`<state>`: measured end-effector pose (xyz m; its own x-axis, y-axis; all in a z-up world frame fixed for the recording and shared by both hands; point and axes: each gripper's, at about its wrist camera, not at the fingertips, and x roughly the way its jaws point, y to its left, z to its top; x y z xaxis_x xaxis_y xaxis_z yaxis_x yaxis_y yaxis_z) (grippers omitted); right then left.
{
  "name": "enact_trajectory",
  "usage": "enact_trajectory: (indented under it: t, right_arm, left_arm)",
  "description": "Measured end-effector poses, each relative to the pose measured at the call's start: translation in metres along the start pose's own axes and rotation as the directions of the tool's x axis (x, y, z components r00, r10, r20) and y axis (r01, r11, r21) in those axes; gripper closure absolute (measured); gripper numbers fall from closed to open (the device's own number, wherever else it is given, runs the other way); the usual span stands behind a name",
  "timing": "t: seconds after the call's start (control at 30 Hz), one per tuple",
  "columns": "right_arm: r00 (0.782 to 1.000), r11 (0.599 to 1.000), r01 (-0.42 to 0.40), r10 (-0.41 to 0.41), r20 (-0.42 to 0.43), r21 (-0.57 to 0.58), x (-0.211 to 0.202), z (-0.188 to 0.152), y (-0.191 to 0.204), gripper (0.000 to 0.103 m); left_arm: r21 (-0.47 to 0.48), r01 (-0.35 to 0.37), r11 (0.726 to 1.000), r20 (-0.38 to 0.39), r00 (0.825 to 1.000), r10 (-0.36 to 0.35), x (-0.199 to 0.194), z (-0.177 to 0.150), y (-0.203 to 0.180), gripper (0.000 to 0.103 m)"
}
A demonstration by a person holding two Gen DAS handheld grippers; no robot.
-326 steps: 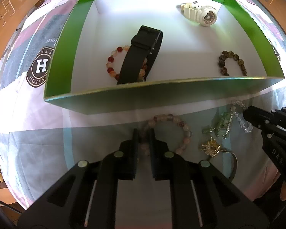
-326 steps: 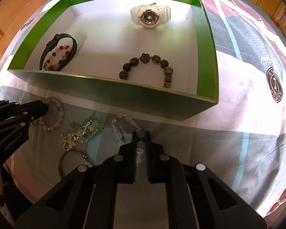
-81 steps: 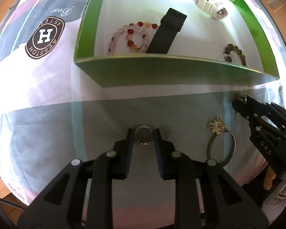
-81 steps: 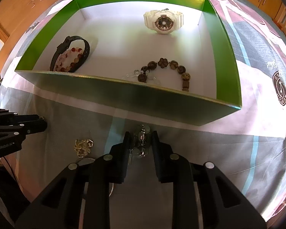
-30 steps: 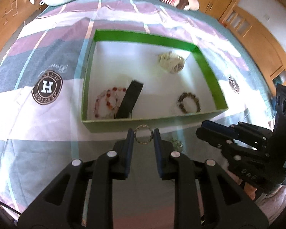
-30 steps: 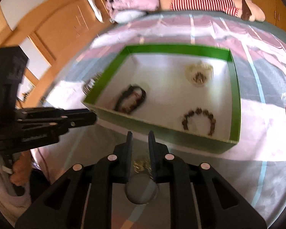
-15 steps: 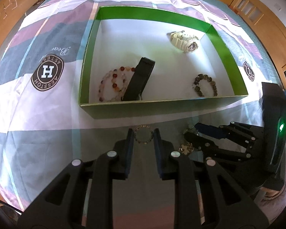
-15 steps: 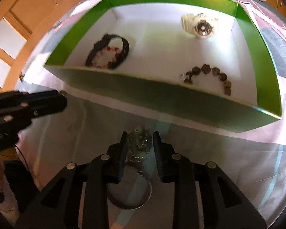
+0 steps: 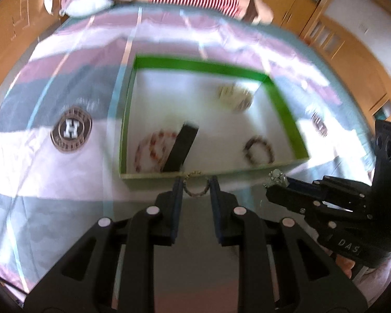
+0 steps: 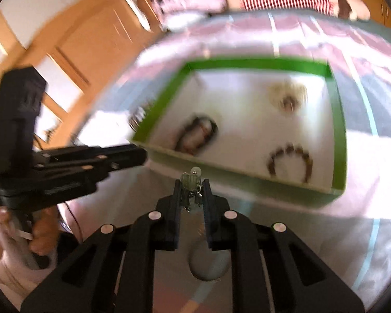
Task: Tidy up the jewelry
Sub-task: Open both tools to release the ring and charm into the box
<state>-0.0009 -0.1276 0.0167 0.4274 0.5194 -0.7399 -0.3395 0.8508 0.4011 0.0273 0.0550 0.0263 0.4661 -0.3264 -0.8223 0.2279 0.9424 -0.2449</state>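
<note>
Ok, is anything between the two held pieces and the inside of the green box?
Only the green box's near wall. The left gripper holds a small beaded ring and the right gripper a pale green charm piece, both just short of that wall. Nothing else visible blocks them.

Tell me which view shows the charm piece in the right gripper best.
The right wrist view: the pale green charm piece sits centred between the right gripper fingers. The left wrist view shows it only small and blurred at that gripper's tip.

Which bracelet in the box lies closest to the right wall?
The dark brown bead bracelet, alone near the front right corner; the red-and-pink bead one lies at the left beside the black band.
</note>
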Motion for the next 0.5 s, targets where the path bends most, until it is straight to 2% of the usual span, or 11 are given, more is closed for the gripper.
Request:
enact_trajectory:
  t: [0.1, 0.2, 0.3, 0.37, 0.5]
  right_arm:
    - [0.996, 0.999, 0.037, -0.039, 0.081, 0.027, -0.009, 0.010, 0.001, 0.088]
    - [0.979, 0.981, 0.166, -0.176, 0.101, 0.103, -0.006, 0.022, -0.021, 0.088]
    - [0.957, 0.951, 0.273, -0.284, 0.054, 0.147, 0.007, 0.022, -0.040, 0.088]
    - [0.953, 0.941, 0.296, -0.302, 0.014, 0.166, 0.016, 0.018, -0.050, 0.088]
    - [0.951, 0.940, 0.308, -0.306, -0.032, 0.145, 0.028, 0.016, -0.052, 0.087]
  left_arm:
    - [-0.052, -0.003, 0.999, 0.038, 0.999, 0.005, -0.002, 0.010, 0.007, 0.082]
    - [-0.086, -0.050, 0.995, 0.034, 0.998, 0.053, 0.013, 0.024, 0.012, 0.082]
    - [-0.087, -0.126, 0.988, 0.020, 0.992, 0.128, 0.031, 0.033, 0.016, 0.082]
    - [-0.092, -0.160, 0.983, -0.023, 0.987, 0.158, 0.043, 0.029, 0.021, 0.082]
    - [-0.106, -0.177, 0.978, -0.077, 0.983, 0.170, 0.055, 0.025, 0.030, 0.082]
